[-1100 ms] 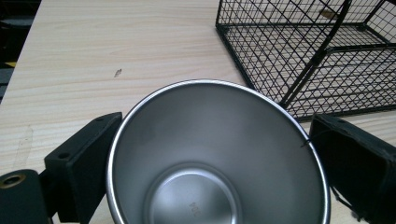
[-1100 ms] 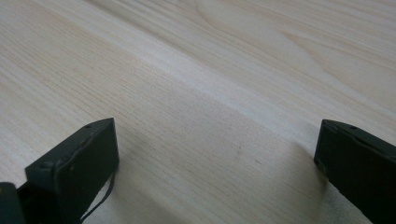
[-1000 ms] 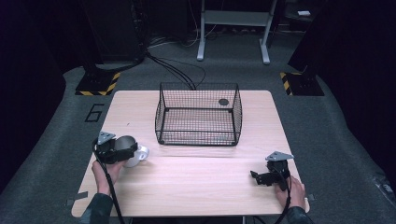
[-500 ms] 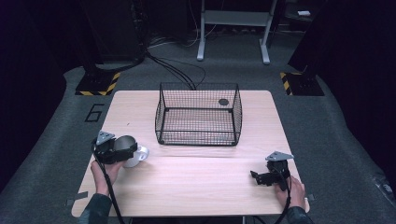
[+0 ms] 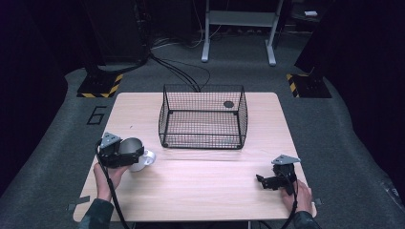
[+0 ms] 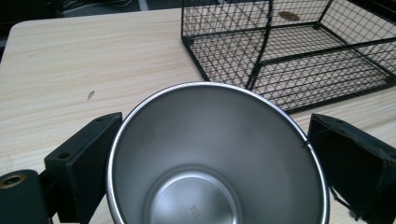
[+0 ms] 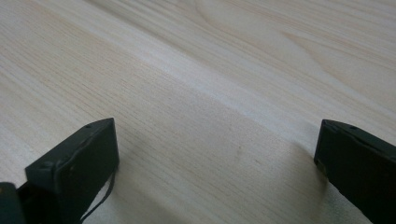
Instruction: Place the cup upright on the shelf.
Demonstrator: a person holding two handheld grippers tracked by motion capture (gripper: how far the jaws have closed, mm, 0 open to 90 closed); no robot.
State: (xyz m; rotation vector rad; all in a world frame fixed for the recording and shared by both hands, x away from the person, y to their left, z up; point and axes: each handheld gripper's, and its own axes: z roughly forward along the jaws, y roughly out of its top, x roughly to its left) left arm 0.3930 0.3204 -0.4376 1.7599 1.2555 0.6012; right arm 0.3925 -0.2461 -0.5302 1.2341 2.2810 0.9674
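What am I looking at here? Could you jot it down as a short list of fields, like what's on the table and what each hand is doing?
Setting: wooden table, dark room
Left hand-held gripper: jaws on either side of a steel cup; whether they press it, cannot tell
Cup: shiny metal, empty, mouth toward the camera in the left gripper view
Right hand-held gripper: jaws wide apart, nothing between them, low over bare wood
Wire basket: black mesh, open top, mid-table beyond the cup
In basket: one small dark round thing near the far right corner
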